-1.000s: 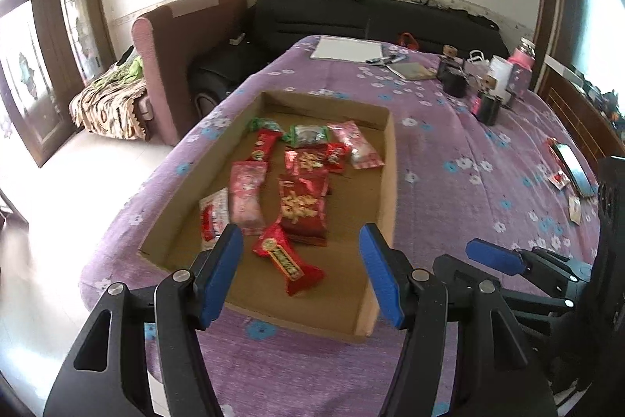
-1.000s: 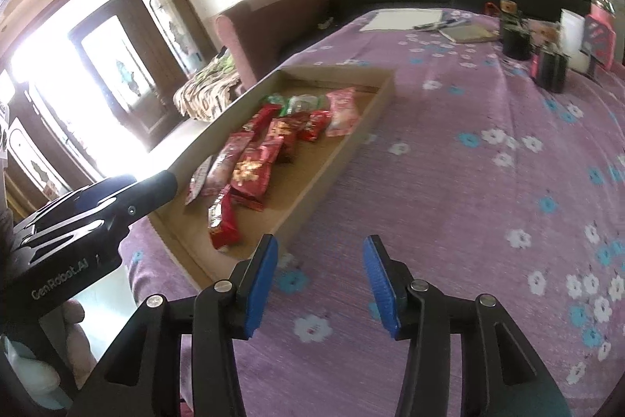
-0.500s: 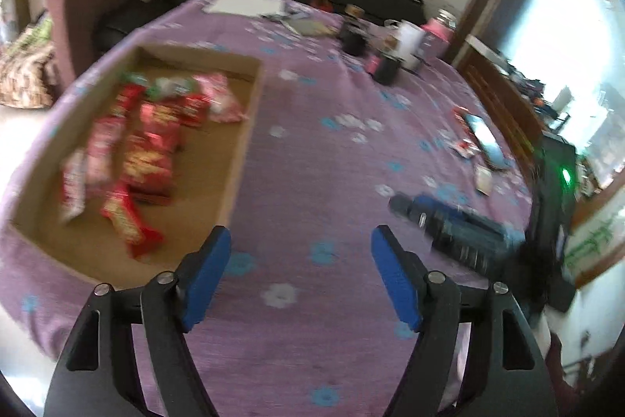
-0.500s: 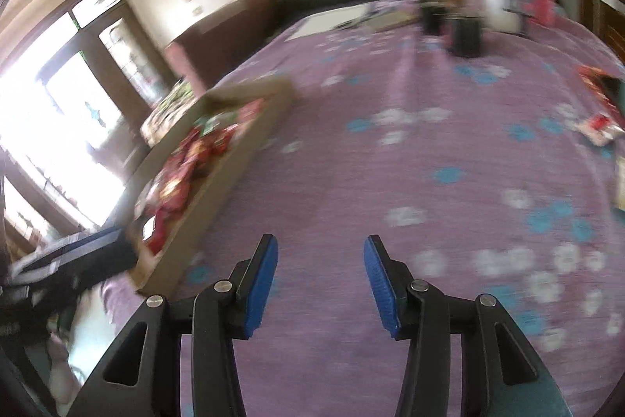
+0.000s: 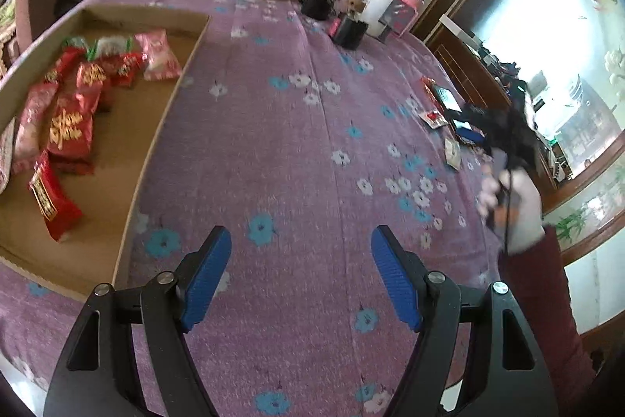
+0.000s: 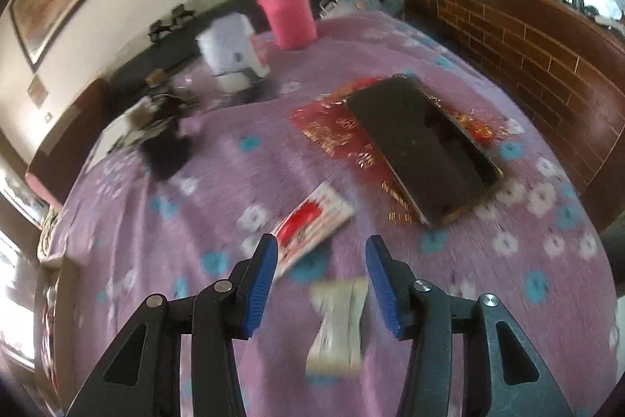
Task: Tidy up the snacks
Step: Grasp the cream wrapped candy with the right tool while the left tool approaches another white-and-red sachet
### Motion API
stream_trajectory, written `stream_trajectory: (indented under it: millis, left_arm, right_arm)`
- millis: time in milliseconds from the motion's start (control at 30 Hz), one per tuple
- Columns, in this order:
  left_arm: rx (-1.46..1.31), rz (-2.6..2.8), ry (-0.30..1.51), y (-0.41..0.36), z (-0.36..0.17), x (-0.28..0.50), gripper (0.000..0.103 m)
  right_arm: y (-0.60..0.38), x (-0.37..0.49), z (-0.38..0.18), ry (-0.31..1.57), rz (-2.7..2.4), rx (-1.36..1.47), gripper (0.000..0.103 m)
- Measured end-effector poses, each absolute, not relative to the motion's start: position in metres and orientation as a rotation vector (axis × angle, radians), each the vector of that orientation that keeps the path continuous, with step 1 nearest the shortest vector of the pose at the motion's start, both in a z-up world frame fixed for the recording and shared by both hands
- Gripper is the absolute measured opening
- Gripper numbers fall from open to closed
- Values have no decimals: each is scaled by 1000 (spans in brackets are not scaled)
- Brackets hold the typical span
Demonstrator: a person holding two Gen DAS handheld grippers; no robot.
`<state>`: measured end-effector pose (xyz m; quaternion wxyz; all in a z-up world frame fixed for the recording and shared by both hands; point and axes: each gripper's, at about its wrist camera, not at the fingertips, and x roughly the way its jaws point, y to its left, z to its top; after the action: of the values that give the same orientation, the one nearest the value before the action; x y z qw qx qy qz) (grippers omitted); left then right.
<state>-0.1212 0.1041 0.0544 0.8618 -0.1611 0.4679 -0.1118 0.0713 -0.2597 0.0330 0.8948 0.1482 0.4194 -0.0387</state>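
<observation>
Many snack packets are already laid in the cardboard tray, which sits on the purple flowered tabletop. Red, pink and green wrappers are seen there, lying close together at the far side of the tray. So a good part of the job looks done.

Some snacks are still left out on the cloth, well apart from the tray. A white packet with a red picture is seen just in front of the right gripper. A pale, blurry packet lies below the gap between its blue fingers. A red and gold wrapper is partly covered by a dark phone.

The right gripper's fingers are held apart, and nothing is clamped in them. The left gripper is held over bare cloth beside the tray, its fingers wide apart and empty.

The loose packets probably have to be picked up next and put in the tray.
</observation>
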Motion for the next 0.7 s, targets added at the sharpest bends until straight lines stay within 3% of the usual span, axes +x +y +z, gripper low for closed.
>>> stream_trajectory:
  millis: [67, 133, 167, 267, 300, 333, 500, 567, 700]
  left_arm:
    - [-332, -221, 983, 105, 55, -123, 74]
    - [-335, -212, 979, 108, 55, -125, 74]
    - [-338, -205, 977, 110, 55, -125, 74]
    - [-346, -193, 973, 113, 55, -125, 74]
    - [-346, -191, 974, 113, 55, -124, 74]
    - [-347, -193, 975, 113, 54, -123, 74]
    - [-340, -217, 991, 108, 51, -123, 74]
    - [-332, -219, 979, 111, 53, -126, 74]
    - [-349, -211, 967, 119, 53, -125, 74]
  right_arm:
    - [-256, 88, 27, 899, -96, 295, 47]
    - [-250, 98, 17, 938, -95, 295, 31]
    - [-245, 98, 18, 928, -97, 289, 31]
    - [-217, 92, 17, 970, 17, 279, 19]
    - [-202, 87, 15, 997, 73, 271, 10]
    - [-193, 83, 14, 1011, 113, 267, 9]
    - [-134, 38, 13, 1088, 521, 270, 9]
    - [-151, 25, 32, 1009, 524, 310, 11]
    - [-225, 13, 61, 837, 157, 258, 40]
